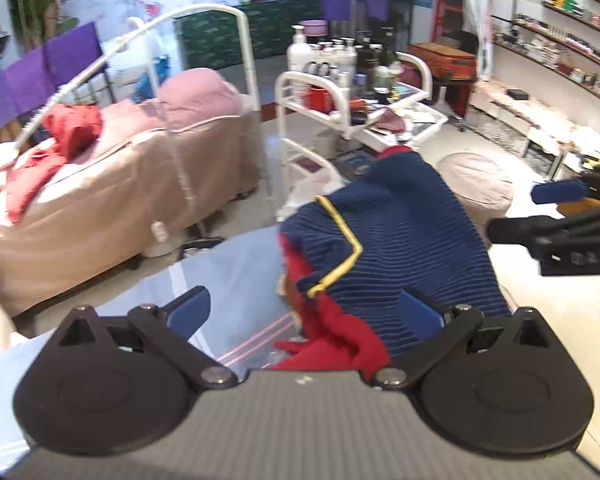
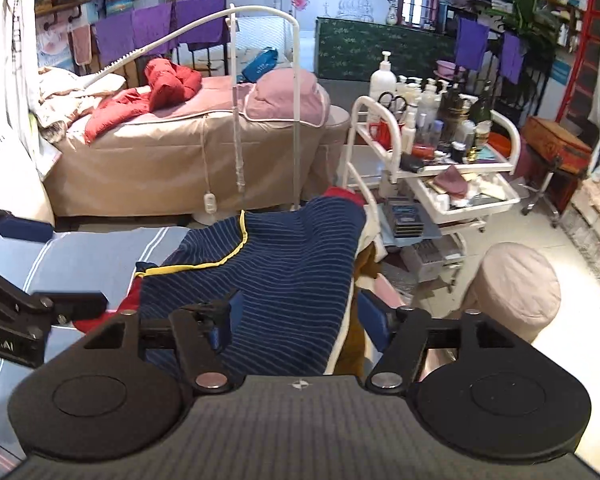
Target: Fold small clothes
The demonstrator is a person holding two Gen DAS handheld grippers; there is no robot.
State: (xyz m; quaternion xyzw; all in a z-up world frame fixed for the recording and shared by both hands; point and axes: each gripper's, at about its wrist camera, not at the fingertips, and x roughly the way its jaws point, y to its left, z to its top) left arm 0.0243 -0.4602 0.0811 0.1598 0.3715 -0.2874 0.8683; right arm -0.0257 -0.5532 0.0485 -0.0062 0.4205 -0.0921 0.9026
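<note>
A small navy striped garment [image 1: 404, 236] with yellow trim and red parts lies on a light blue striped cloth surface [image 1: 228, 276]; it also shows in the right wrist view [image 2: 284, 264]. My left gripper [image 1: 304, 312] is open, its jaws wide over the garment's near red edge. My right gripper [image 2: 296, 320] is open, its jaws straddling the garment's near edge. The right gripper also shows at the right of the left wrist view [image 1: 540, 212]. The left gripper shows at the left of the right wrist view [image 2: 40, 264].
A beige massage bed [image 2: 172, 160] with a pink pillow and red jacket [image 2: 160, 88] stands beyond. A white trolley [image 2: 432, 168] loaded with bottles is at the right, with a round pouf [image 2: 516, 288] on the floor. Shelves [image 1: 560, 40] line the right wall.
</note>
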